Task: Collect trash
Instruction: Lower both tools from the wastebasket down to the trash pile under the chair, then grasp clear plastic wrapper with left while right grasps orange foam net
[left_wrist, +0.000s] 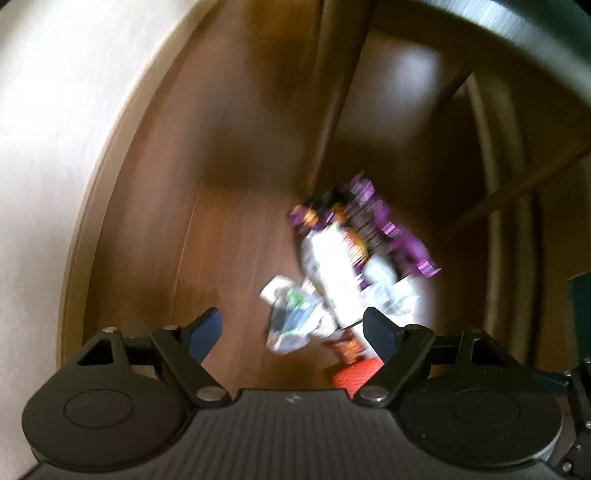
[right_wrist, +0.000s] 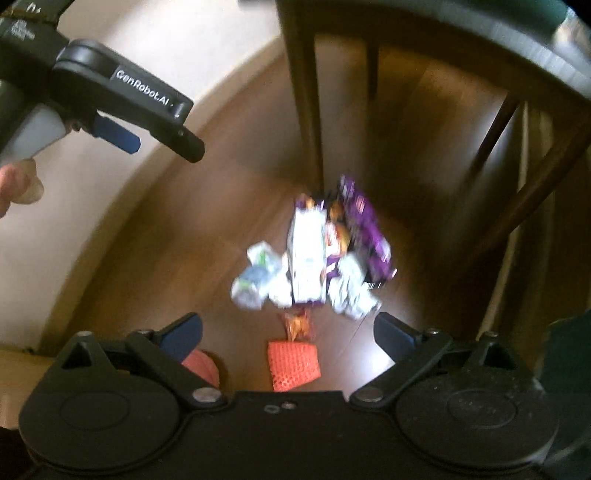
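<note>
A pile of trash lies on the brown wooden floor: a white carton (left_wrist: 332, 266) (right_wrist: 306, 254), a purple wrapper (left_wrist: 391, 229) (right_wrist: 365, 229), crumpled white wrappers (left_wrist: 291, 317) (right_wrist: 258, 277) and an orange net piece (right_wrist: 293, 363) (left_wrist: 356, 374). Both views are motion-blurred. My left gripper (left_wrist: 291, 332) is open and empty, high above the pile. My right gripper (right_wrist: 288, 332) is open and empty, also above the pile. The left gripper also shows at the upper left of the right wrist view (right_wrist: 162, 144).
A white wall (left_wrist: 48, 147) with a baseboard runs along the left. Dark wooden chair or table legs (right_wrist: 306, 103) stand just behind the pile. A pink object (right_wrist: 201, 365) lies by my right gripper's left finger.
</note>
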